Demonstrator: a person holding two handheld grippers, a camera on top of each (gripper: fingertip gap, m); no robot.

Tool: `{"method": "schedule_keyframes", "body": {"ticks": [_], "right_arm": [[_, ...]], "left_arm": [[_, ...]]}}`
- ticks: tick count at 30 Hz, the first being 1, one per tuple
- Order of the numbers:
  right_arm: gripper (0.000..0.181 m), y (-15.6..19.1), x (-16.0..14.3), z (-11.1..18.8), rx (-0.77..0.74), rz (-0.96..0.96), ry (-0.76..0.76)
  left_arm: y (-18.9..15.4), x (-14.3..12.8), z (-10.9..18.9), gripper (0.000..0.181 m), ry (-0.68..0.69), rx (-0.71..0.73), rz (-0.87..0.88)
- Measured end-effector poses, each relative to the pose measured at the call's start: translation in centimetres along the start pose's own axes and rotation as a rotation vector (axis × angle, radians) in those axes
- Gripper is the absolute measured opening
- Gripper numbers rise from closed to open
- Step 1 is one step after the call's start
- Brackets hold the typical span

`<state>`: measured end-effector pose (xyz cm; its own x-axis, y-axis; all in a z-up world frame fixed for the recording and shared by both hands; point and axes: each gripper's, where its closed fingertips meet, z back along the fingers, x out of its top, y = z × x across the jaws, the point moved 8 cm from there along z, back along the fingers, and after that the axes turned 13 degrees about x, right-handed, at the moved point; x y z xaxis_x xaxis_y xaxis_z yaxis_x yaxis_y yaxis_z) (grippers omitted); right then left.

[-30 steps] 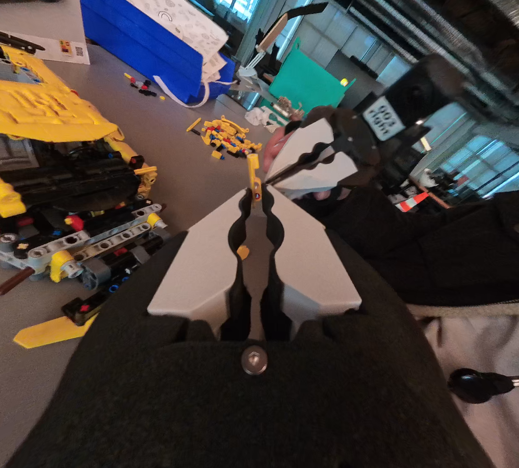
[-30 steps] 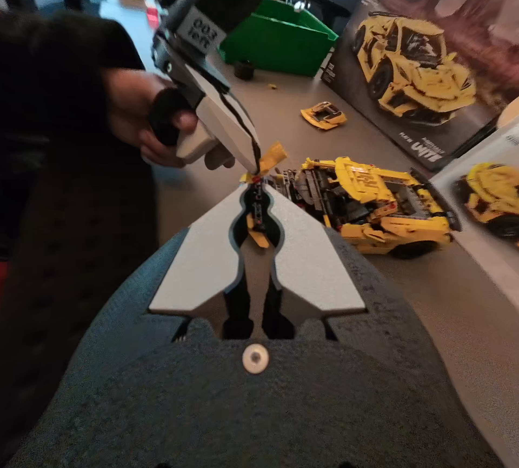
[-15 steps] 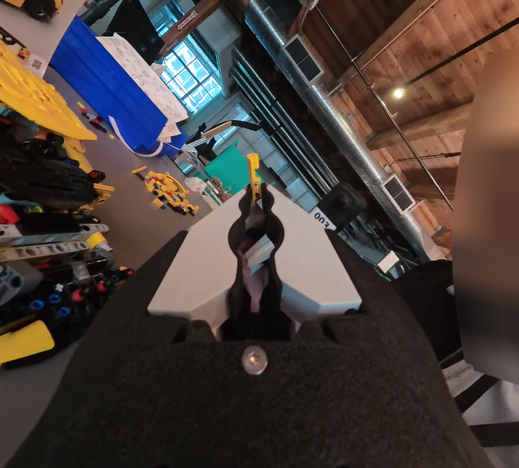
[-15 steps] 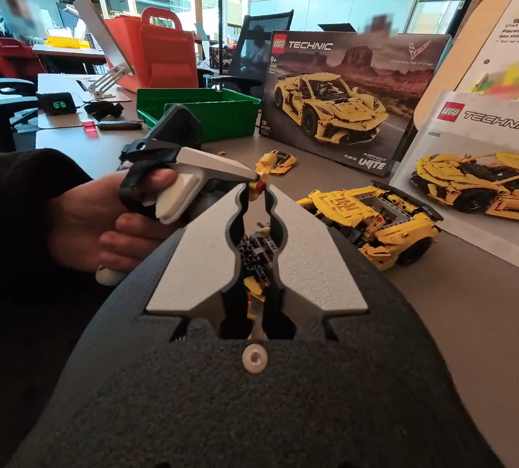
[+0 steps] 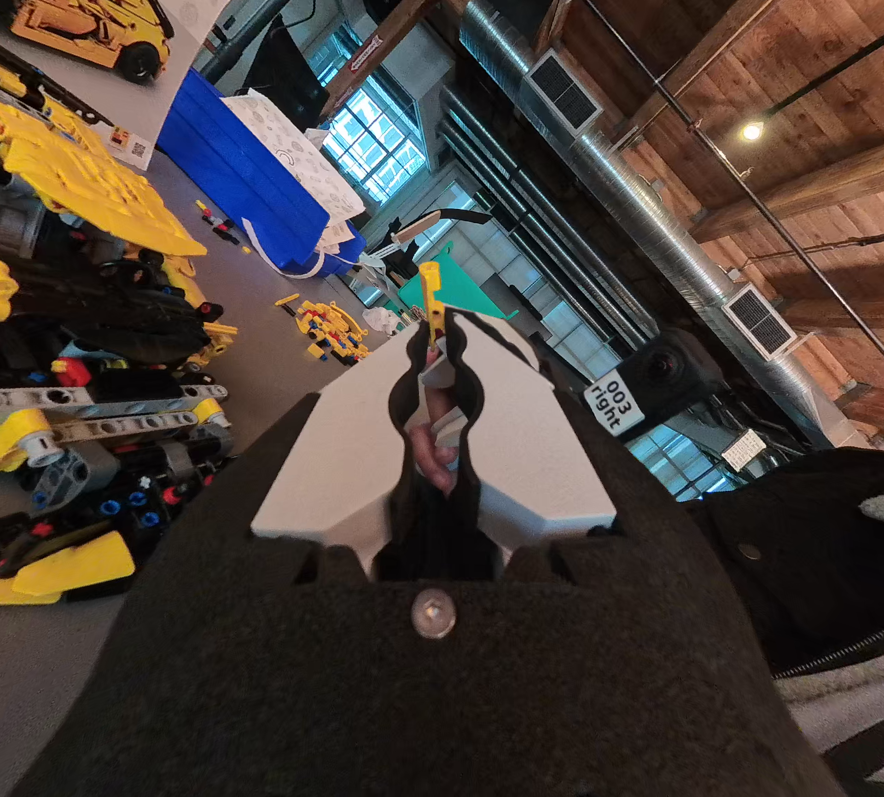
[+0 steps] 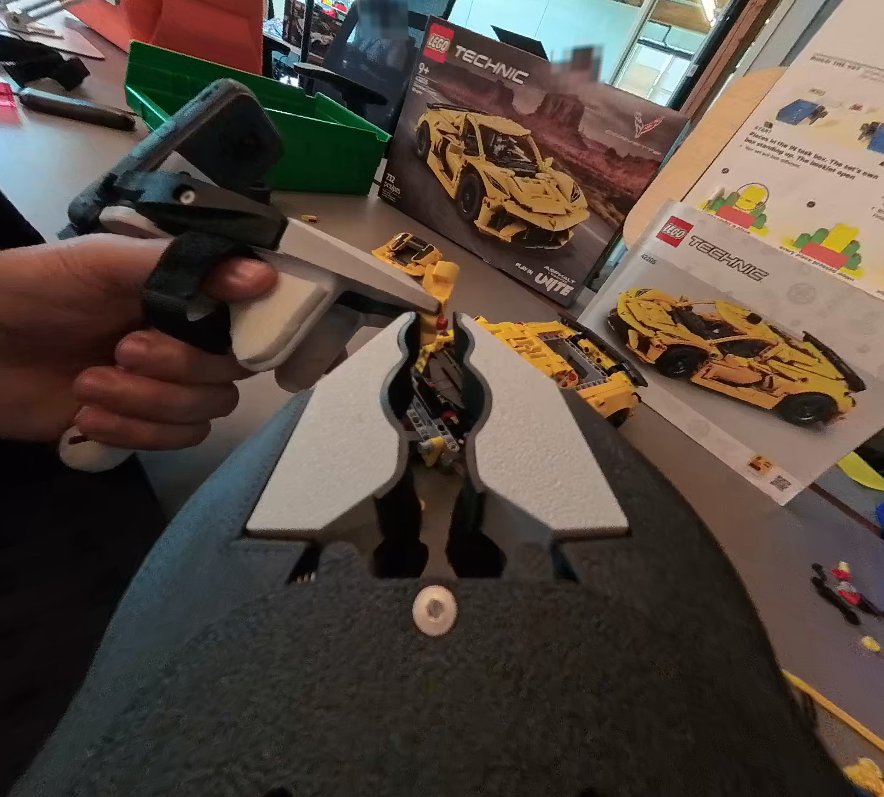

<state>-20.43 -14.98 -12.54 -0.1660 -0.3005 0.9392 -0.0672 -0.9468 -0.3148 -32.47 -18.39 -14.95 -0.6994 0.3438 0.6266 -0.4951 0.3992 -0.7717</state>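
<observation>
Grippers meet in mid-air above the grey table (image 6: 693, 463), each pinching the same small yellow piece (image 6: 442, 291). The left gripper (image 5: 436, 324) has its jaws drawn together on the lower end of that piece, which sticks up past its tips in the left wrist view. The right gripper (image 6: 437, 322) is likewise closed to a narrow slit at its tips, with the piece and a red pin on it caught there; in the right wrist view the left gripper comes in from the left, held by a hand (image 6: 110, 334), its tips touching the piece from the side. Below and beyond them sits the half-built yellow model car (image 6: 559, 358) — well apart from the piece, on the table. Farther back stand a printed box showing a yellow car (image 6: 521, 162) and a green bin (image 6: 306, 143); to the right lies an open booklet (image 6: 746, 344). In the left wrist view a loose heap of small parts (image 5: 330, 332) lies far off beside a blue bin (image 5: 239, 181). Holding well here, I judge, means keeping both pinches firm and square — any twist between the two could snap the piece free.
</observation>
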Motion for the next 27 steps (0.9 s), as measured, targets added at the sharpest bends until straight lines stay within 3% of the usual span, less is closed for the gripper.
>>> {"method": "schedule_keyframes", "body": {"ticks": [5, 13, 16, 22, 27], "right_arm": [[0.010, -0.2, -0.1, 0.1, 0.046, -0.021, -0.029], [0.009, -2.2, -0.8, 1.3, 0.454, -0.284, -0.159], [0.009, -2.6, -1.4, 1.4, 0.448, -0.233, -0.109], [0.010, -2.2, -1.8, -0.2, 0.281, -0.408, -0.085], [0.010, -2.1, -1.6, -0.4, 0.315, -0.486, -0.181]], "left_arm": [[0.0, 0.0, 0.1, 0.006, -0.001, -0.010, 0.007], [-0.6, -0.2, -0.1, 0.007, 0.060, -0.099, 0.005], [-0.4, -0.5, -0.3, 0.008, 0.076, -0.023, -0.041], [0.2, -0.1, 0.1, 0.007, -0.019, 0.102, -0.061], [0.2, 0.1, 0.4, 0.007, -0.047, 0.037, 0.017]]}}
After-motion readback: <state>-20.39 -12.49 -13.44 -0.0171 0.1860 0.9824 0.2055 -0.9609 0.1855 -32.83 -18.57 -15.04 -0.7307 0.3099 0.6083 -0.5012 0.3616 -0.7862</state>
